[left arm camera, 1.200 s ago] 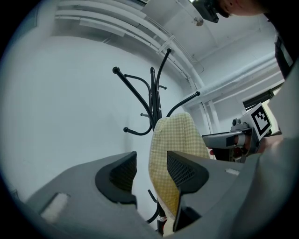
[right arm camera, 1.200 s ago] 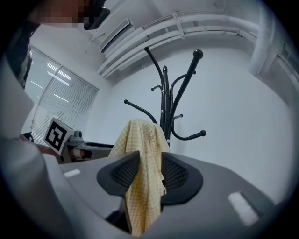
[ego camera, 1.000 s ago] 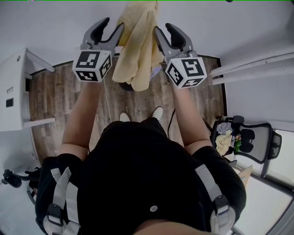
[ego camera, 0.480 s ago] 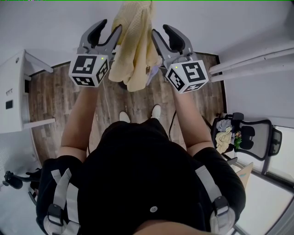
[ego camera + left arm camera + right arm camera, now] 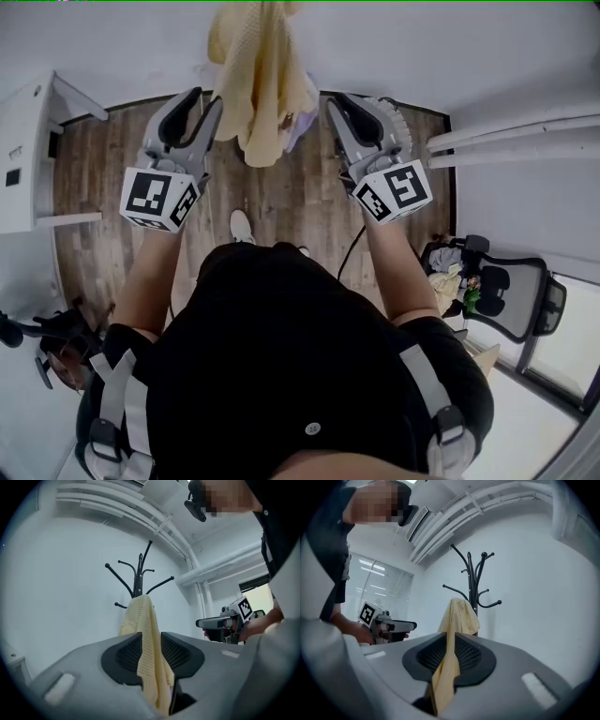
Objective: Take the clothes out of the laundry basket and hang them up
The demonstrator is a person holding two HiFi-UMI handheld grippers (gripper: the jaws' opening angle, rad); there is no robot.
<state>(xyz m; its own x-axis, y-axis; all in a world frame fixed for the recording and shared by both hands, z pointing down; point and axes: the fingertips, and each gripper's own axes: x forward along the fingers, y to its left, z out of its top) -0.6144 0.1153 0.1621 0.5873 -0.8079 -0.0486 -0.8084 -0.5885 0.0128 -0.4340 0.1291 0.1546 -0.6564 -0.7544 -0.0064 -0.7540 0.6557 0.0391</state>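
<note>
1. On my left gripper (image 5: 206, 96), the fingers had just been closing. Nothing sat between them, and they were released with a clear gap left.
2. My right gripper (image 5: 339, 99) was the same. Its fingers had just been closing down to a slit, empty and gripping nothing.
3. The yellow garment (image 5: 251, 84) hung draped over the top of the coat rack (image 5: 138, 576), between my two grippers and touching neither.
4. The wood floor (image 5: 272, 202) lay below.

Limp yellow garment (image 5: 253, 84) draped over coat stand (image 5: 137, 576).
</note>
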